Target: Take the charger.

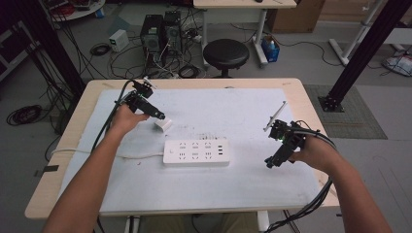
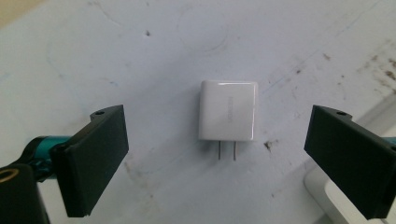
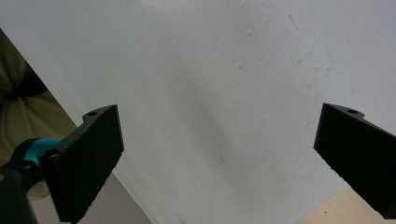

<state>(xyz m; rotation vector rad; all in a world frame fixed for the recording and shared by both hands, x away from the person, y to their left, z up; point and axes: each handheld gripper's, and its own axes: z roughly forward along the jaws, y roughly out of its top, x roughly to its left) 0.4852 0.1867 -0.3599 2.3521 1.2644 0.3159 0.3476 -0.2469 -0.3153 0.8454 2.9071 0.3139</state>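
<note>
A small white plug adapter with two metal prongs lies flat on the white mat, seen also in the high view as the adapter. My left gripper hovers just above and left of it, jaws wide open with the adapter between them in the left gripper view. A white power strip with several sockets lies at the middle of the mat, its cord running left. My right gripper is open over bare mat at the right, near the table's edge.
The white mat covers most of the wooden table. A corner of the power strip shows at the lower right of the left gripper view. Behind the table stand a black stool, computer towers and cables.
</note>
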